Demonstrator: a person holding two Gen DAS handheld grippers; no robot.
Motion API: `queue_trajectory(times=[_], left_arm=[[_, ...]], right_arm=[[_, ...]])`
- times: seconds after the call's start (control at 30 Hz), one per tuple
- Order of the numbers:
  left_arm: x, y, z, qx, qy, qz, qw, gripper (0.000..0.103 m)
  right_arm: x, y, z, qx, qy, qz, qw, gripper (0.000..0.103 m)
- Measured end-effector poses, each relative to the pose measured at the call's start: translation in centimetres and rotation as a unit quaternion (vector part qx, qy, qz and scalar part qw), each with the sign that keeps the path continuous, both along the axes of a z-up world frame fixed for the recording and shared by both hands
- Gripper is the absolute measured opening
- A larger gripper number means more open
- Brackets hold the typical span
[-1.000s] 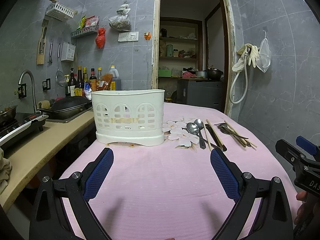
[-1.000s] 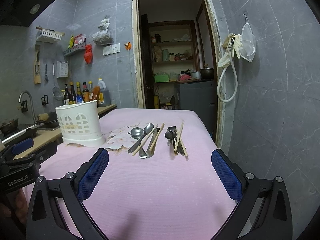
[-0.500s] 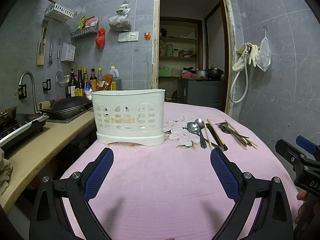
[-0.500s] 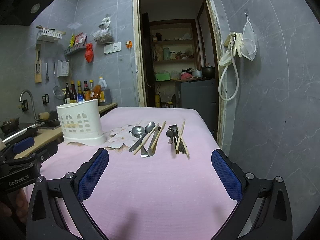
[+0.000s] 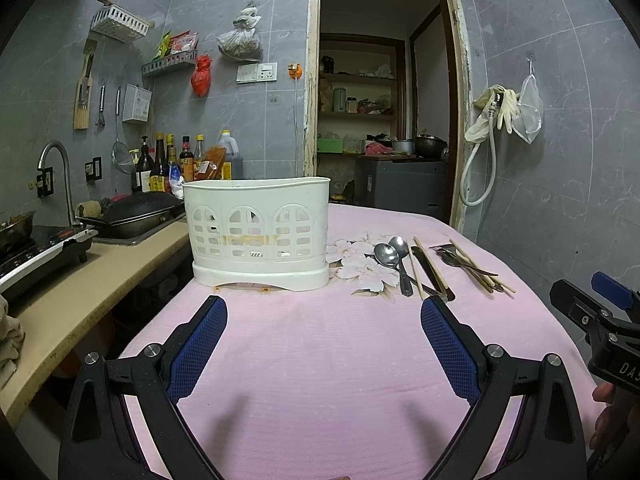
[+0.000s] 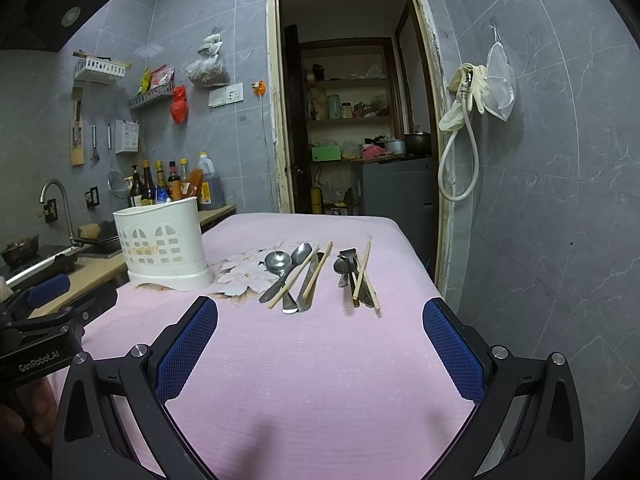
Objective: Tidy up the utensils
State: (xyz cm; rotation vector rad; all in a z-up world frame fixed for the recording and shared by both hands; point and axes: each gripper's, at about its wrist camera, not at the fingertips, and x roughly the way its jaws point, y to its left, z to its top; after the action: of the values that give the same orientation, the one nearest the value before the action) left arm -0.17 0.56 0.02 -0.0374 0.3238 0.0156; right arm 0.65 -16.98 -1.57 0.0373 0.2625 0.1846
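Ahead of the spread, empty right hand-held gripper [image 6: 320,344], shiny metal spoons [image 6: 279,263] and pale wooden chopsticks [image 6: 318,269] lie in two loose bundles.

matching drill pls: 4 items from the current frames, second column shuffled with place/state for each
1. caddy
2. spoons
3. left claw
4. gloves

a. hanging on the wall right of the doorway
b. open, holding nothing, above the pink cloth
c. lying flat on the cloth, right of the flower print
d. upright on the cloth's left side, near the counter

Pairs: 1-d, 2-c, 3-b, 4-a
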Motion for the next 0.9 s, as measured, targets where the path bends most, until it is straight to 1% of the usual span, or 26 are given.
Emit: queue_trajectory(times=[0.63, 0.8, 0.9], left_arm=[[0.1, -0.1, 0.2, 0.003, 0.001, 0.0, 1.0, 0.095], [0.6, -0.1, 0.9, 0.008, -0.006, 0.003, 1.0, 0.095], [1.1, -0.3, 1.2, 0.005, -0.008, 0.001, 1.0, 0.095]], right_arm=[[-0.1, 0.3, -0.5, 0.0, 0.001, 0.002, 1.0, 0.103], [0.1, 0.3, -0.1, -0.003, -0.006, 0.005, 1.0, 0.103], [0.5, 0.0, 0.6, -0.004, -0.011, 0.012, 1.0, 0.103]])
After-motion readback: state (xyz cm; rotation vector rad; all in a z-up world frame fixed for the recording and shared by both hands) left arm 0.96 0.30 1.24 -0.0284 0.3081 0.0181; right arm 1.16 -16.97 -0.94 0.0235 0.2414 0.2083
